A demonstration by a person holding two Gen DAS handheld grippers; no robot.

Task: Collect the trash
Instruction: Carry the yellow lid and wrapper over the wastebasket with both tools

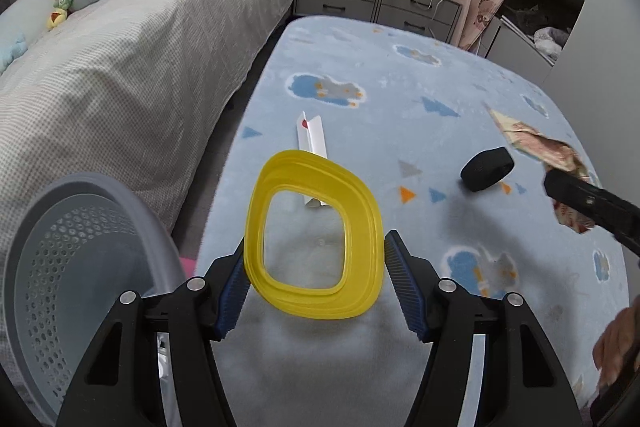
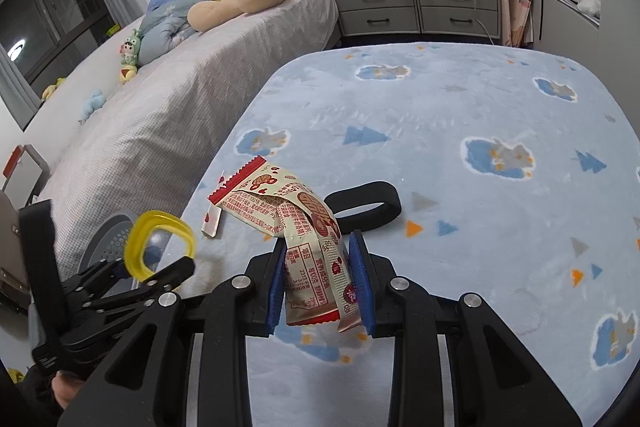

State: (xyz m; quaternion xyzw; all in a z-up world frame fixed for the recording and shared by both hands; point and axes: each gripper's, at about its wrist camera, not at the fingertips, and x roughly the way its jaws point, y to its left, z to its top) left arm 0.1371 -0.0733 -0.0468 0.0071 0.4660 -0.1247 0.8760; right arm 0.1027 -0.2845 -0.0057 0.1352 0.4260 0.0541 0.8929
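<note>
Snack wrapper (image 2: pixel 316 251), lower centre of the right view, clamped between the right gripper (image 2: pixel 320 283) pads above the blue rug (image 2: pixel 460 115); yellow ring (image 1: pixel 314 239), centre frame, pinched by the left gripper (image 1: pixel 316 287); grey perforated basket (image 1: pixel 76 267) at lower left; black band (image 1: pixel 486 169) and white paper strip (image 1: pixel 312 139) lying on the rug.

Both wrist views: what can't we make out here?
- Bin contents: left view, near wall hides the bottom.
- White paper strip: left view, near end behind the yellow ring.
- Black band: right view, partly behind the snack wrapper.
- Wrapper print: too small.
</note>
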